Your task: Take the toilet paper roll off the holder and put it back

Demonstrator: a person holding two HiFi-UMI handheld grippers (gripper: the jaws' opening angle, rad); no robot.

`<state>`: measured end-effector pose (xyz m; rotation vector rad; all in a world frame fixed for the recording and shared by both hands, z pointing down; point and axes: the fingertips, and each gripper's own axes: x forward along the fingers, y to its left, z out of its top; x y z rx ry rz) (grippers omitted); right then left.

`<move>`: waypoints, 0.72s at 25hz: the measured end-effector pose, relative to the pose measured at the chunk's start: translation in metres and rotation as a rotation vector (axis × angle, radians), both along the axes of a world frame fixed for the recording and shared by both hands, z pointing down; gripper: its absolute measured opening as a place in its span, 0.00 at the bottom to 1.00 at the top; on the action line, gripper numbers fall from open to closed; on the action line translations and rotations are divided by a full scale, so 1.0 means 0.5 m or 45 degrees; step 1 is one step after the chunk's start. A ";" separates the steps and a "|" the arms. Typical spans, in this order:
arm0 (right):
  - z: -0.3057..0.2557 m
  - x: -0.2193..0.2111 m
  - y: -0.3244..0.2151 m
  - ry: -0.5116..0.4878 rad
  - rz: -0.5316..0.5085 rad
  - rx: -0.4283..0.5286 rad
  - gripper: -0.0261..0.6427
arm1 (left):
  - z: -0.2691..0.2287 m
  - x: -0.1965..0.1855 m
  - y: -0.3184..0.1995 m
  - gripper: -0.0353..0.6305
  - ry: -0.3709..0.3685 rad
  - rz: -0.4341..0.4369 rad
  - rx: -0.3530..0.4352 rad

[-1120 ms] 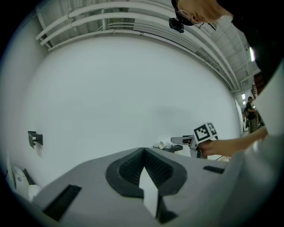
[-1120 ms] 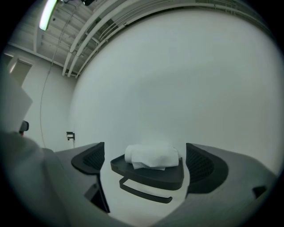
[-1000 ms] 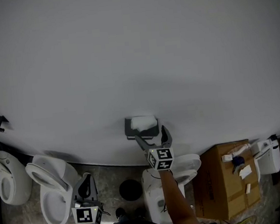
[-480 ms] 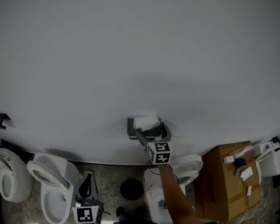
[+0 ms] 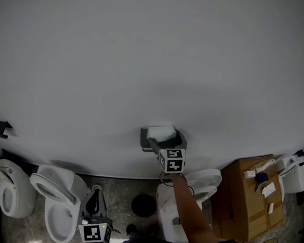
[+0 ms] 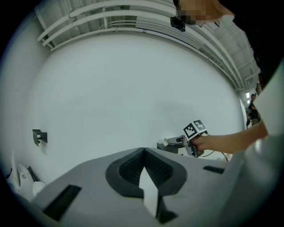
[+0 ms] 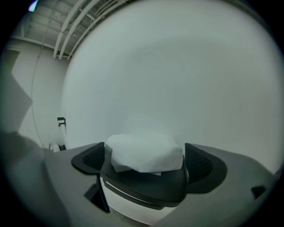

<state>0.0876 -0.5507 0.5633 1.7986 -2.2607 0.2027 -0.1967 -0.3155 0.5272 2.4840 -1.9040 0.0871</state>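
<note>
Looks like a plumbing-fixtures storeroom or test space, not a home: several loose toilets (image 5: 55, 201) lined along a bare white wall (image 5: 145, 54), cardboard box (image 5: 246, 200) at right, wall-mounted paper holder (image 5: 162, 139), exposed ceiling pipes (image 6: 111, 13) overhead.

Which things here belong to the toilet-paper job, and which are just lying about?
Job: toilet paper roll, holder, right hand-held gripper straddling both.
Lying about: white toilets, cardboard box, idle left hand-held gripper.
</note>
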 end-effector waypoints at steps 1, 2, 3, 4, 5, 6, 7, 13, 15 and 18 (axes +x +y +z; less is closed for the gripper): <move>0.002 0.000 -0.001 0.008 0.003 -0.008 0.88 | 0.002 -0.001 -0.001 0.06 0.003 0.000 0.001; 0.004 0.000 -0.002 0.018 0.004 -0.018 0.88 | 0.003 0.000 -0.001 0.06 0.005 0.002 -0.004; 0.006 -0.002 -0.003 0.030 0.003 -0.028 0.88 | 0.005 0.000 -0.002 0.06 0.008 0.004 -0.009; 0.009 -0.003 -0.004 0.042 0.001 -0.039 0.88 | 0.008 0.000 -0.003 0.06 0.013 0.005 -0.012; 0.012 -0.003 -0.005 0.052 -0.001 -0.051 0.88 | 0.010 0.001 -0.003 0.06 0.016 0.007 -0.016; 0.015 -0.003 -0.006 0.060 -0.004 -0.064 0.88 | 0.010 0.003 -0.005 0.06 0.016 0.010 -0.022; 0.018 -0.003 -0.007 0.066 -0.009 -0.078 0.88 | 0.008 0.006 -0.006 0.06 0.016 0.014 -0.031; 0.019 0.008 -0.003 0.100 -0.021 -0.105 0.76 | -0.019 0.024 -0.015 0.06 0.041 0.019 -0.069; 0.019 0.008 -0.001 0.103 -0.031 -0.106 0.75 | -0.029 0.033 -0.014 0.06 0.051 0.029 -0.103; 0.019 0.005 0.003 0.108 -0.045 -0.102 0.73 | -0.029 0.034 -0.013 0.06 0.054 0.030 -0.100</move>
